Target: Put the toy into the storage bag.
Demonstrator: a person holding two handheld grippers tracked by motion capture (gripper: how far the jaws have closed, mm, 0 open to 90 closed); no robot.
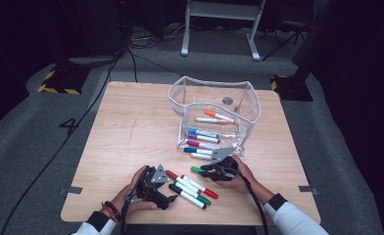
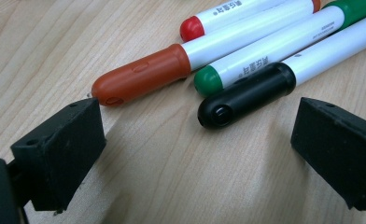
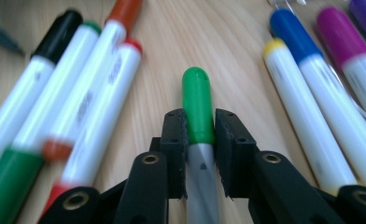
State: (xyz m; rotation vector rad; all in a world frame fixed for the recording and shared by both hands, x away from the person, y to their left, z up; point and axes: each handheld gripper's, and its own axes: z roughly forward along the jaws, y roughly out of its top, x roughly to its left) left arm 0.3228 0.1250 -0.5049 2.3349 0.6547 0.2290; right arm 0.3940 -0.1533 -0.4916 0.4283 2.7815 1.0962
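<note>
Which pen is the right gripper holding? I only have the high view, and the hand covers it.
Observer: A green-capped marker, clamped between the right gripper pads.
Operator: Left gripper?
Observer: The left gripper is open with nothing between its jaws, and the black-capped marker lies just ahead of it.
Operator: Is the green-capped marker lifted?
Observer: Cannot tell from the right gripper view; the tabletop lies close beneath it.
</note>
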